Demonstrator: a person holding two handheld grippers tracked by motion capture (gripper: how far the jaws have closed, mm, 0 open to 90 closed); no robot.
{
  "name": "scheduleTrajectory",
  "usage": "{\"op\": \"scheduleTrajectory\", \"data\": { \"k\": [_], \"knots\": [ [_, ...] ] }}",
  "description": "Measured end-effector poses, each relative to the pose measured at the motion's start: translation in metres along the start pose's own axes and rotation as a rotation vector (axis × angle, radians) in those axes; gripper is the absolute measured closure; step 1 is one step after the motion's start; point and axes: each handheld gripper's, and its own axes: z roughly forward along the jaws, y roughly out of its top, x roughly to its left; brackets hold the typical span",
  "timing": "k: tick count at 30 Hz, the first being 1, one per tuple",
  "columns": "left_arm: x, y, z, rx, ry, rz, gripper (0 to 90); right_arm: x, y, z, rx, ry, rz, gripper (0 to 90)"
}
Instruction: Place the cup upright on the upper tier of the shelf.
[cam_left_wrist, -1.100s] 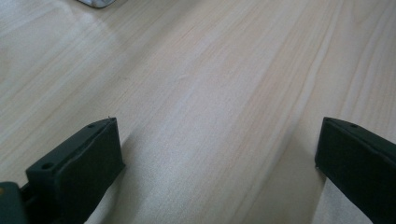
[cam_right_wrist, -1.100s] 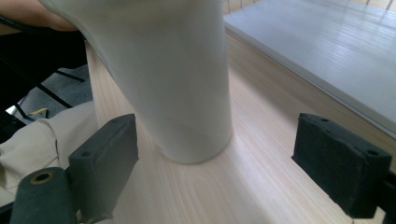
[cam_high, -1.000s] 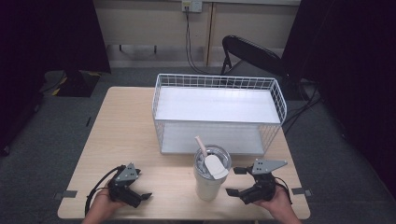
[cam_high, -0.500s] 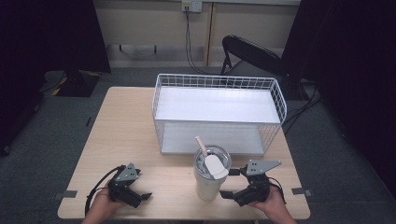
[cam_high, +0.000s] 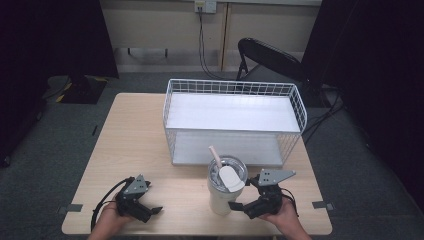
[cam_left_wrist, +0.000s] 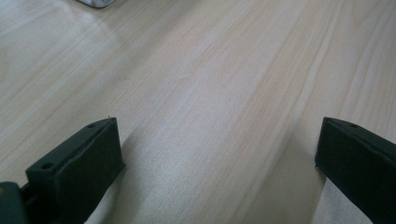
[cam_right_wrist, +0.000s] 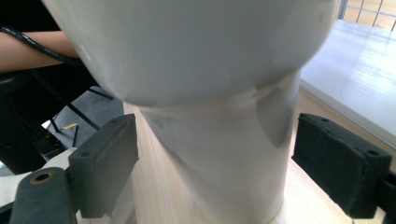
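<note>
Right gripper view: your right gripper (cam_right_wrist: 215, 163) has its jaws spread wide, one on each side of the cup's (cam_right_wrist: 219, 154) narrow lower body, gaps showing on both sides, no contact. Cup stands upright, long axis vertical, wide upper part bulging above the jaws. High view: same gripper (cam_high: 246, 206) sits just right of the cup (cam_high: 226, 187) near the front table edge, your hand (cam_high: 280, 216) behind it. Cup is white, lid on top, straw (cam_high: 215, 156) tilting up and back-left toward the basket (cam_high: 172, 107). Basket is white wire, just behind the cup, long side running across the table.

Your left gripper (cam_high: 146, 211) rests at the front left, well apart from the cup, jaws spread and pointing right. Left gripper view: both pads (cam_left_wrist: 77, 170) wide apart over bare table (cam_left_wrist: 205, 93).

Table (cam_high: 125, 145) is light wood grain. Floor is grey carpet, a black chair (cam_high: 272, 57) behind the basket, dark curtains on both sides, cable down the back wall.
</note>
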Motion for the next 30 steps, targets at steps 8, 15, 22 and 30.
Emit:
{"op": "scheduleTrajectory", "data": {
  "k": [8, 15, 22, 30],
  "knots": [
    [0.000, 0.000, 0.000, 0.000, 0.000, 0.000, 0.1, -0.001, 0.001, 0.005, -0.015, 0.005, 0.001, 12.9],
    [0.000, 0.000, 0.000, 0.000, 0.000, 0.000, 0.1, 0.001, 0.001, 0.008, -0.032, -0.011, -0.012, 11.0],
    [0.000, 0.000, 0.000, 0.000, 0.000, 0.000, 0.0, 0.002, 0.002, 0.011, -0.027, -0.023, -0.034, 10.2],
    [0.000, 0.000, 0.000, 0.000, 0.000, 0.000, 0.1, 0.004, 0.000, 0.015, -0.031, -0.042, -0.052, 9.1]
  ]
}}
